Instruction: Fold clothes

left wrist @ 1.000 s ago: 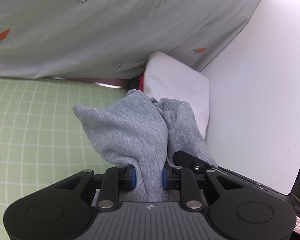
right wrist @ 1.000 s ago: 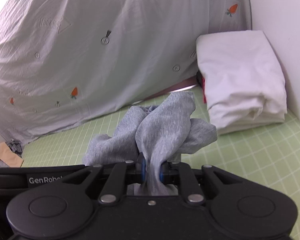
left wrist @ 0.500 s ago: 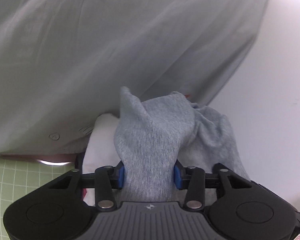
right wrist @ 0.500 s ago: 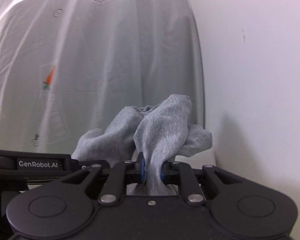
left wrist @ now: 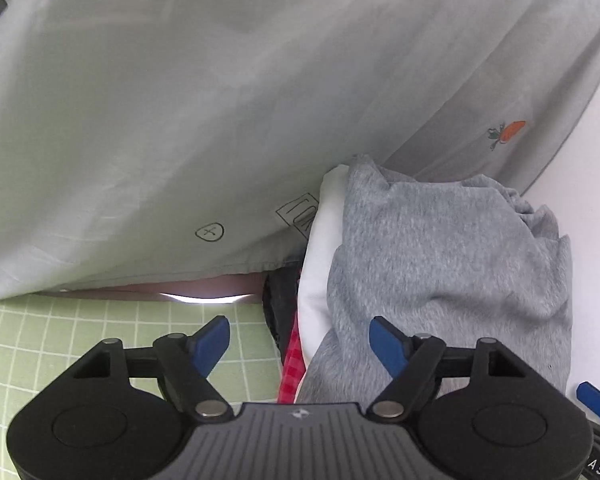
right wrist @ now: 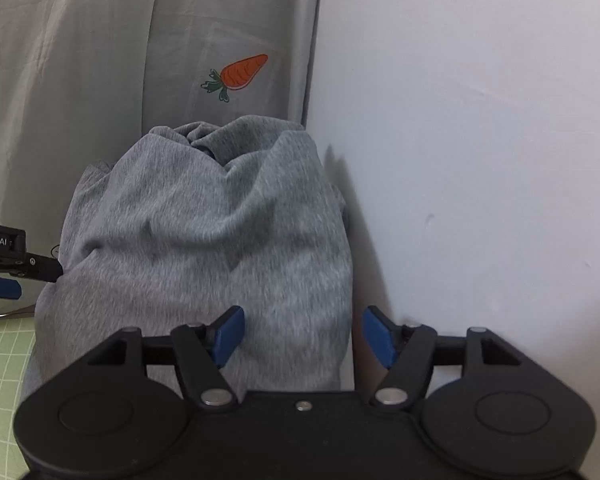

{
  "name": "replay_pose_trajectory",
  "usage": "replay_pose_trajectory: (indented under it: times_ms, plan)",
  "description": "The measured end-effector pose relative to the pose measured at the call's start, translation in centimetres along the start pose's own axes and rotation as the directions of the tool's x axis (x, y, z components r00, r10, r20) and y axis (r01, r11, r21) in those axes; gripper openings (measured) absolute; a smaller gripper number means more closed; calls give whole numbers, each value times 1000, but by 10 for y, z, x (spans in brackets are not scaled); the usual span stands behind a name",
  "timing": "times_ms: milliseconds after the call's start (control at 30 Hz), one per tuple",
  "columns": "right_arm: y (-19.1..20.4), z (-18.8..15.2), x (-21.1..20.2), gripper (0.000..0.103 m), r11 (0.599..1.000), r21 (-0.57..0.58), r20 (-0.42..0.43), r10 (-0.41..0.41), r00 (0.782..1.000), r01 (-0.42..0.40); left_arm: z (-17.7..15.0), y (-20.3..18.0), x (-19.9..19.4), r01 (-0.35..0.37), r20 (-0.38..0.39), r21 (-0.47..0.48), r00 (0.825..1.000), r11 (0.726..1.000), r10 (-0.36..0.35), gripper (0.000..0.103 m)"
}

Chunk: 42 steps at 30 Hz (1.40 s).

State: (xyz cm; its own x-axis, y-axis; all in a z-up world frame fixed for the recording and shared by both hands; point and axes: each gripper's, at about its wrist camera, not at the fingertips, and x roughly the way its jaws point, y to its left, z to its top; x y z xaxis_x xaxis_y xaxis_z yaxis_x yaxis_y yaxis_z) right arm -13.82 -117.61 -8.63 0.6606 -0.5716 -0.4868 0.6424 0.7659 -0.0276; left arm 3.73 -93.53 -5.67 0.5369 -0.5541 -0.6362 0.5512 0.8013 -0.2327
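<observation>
Grey garment point(left wrist: 452, 264): bundled atop white folded stack point(left wrist: 320, 240) in corner against wall point(right wrist: 480, 160). Dead ahead of right gripper point(right wrist: 302, 336), right of left gripper point(left wrist: 300, 344). Both sets of fingers spread, pinching nothing. Fold quality unclear, possibly rumpled.

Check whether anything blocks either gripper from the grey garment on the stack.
Nothing visible does. The grey garment lies on the white folded cloth, right ahead of the open left gripper and right gripper.

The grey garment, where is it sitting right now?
The grey garment lies on the white folded stack against the white wall, ahead of both open grippers.
</observation>
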Motion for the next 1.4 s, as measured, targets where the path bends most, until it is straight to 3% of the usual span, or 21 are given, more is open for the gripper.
replay_pose_trajectory:
  times_ms: [200,333,567,700,967,1400]
  plan:
    - [-7,-7,-57,98,998,58,39,-2,999,0,-21,-15,-78,63,91,28,994,998,-66,99]
    - [-13,-7,-110,101,997,73,96,18,995,-25,-47,-30,-141,55,156,39,986,998,-60,103]
    - [-15,-28,-184,103,995,72,91,56,994,-63,-100,-35,-224,54,187,112,979,992,-75,103]
    - [-16,-46,-217,103,994,72,73,74,995,-79,-129,-36,-252,-1,163,144,986,990,-23,103]
    - [-17,-89,-259,103,992,48,1,117,993,-117,-179,-32,-286,-7,103,197,995,980,-14,103]
    - [-27,-123,-295,103,995,63,-53,85,995,-82,-212,-39,-310,4,73,223,997,975,-21,103]
